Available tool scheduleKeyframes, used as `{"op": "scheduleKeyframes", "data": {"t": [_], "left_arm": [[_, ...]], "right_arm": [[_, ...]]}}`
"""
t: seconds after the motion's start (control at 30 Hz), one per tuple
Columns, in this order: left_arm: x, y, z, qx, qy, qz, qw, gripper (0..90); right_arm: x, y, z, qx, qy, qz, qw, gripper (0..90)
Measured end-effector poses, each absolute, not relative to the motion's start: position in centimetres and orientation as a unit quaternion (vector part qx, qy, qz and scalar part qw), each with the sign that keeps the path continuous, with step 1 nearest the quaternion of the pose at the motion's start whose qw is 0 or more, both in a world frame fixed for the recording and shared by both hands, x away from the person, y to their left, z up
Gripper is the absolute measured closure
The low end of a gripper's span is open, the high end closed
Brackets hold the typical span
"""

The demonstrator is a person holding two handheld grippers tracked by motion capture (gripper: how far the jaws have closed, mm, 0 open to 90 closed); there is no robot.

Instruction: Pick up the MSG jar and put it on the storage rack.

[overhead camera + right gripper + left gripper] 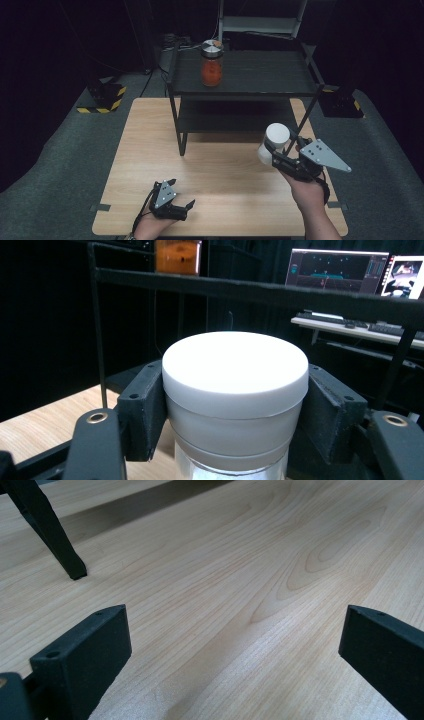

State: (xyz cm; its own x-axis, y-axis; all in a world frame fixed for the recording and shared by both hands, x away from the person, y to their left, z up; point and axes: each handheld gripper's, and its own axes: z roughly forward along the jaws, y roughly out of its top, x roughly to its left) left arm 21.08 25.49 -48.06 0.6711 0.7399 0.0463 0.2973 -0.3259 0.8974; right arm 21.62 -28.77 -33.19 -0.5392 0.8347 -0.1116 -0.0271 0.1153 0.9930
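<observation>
The right gripper [274,150] has its jaws pinching a white jar [235,395] between them; the left gripper [181,192] has its jaws spread over bare counter [240,580].

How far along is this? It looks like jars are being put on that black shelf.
One jar with orange contents already stands on the black shelf's top tier. The right gripper is clamped around a white-lidded jar, held off the wooden table in front of the shelf. Probably left: setting it on the shelf and letting go. The left gripper rests open and empty near the table's front edge.
</observation>
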Motion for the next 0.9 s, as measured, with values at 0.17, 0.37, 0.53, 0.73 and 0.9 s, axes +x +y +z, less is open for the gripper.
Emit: {"op": "scheduleKeyframes", "data": {"t": [0.17,0.37,0.53,0.73,0.9], "left_arm": [[21.1,25.5,-48.1,0.780,0.332,0.232,0.476,0.7],[21.1,25.6,-48.1,0.780,0.332,0.232,0.477,0.7],[21.1,25.6,-48.1,0.780,0.332,0.231,0.478,0.7],[21.1,25.6,-48.1,0.780,0.333,0.230,0.477,0.6],[21.1,25.7,-48.1,0.780,0.333,0.229,0.478,0.7]], "right_arm": [[21.7,-28.8,-32.3,0.309,0.648,0.592,0.366,33.6],[21.9,-28.8,-30.8,0.307,0.645,0.597,0.365,33.6],[22.0,-28.8,-29.7,0.304,0.642,0.600,0.368,33.6],[22.4,-28.8,-28.1,0.303,0.638,0.603,0.371,33.6],[22.6,-28.7,-27.0,0.302,0.635,0.606,0.372,33.6]]}}
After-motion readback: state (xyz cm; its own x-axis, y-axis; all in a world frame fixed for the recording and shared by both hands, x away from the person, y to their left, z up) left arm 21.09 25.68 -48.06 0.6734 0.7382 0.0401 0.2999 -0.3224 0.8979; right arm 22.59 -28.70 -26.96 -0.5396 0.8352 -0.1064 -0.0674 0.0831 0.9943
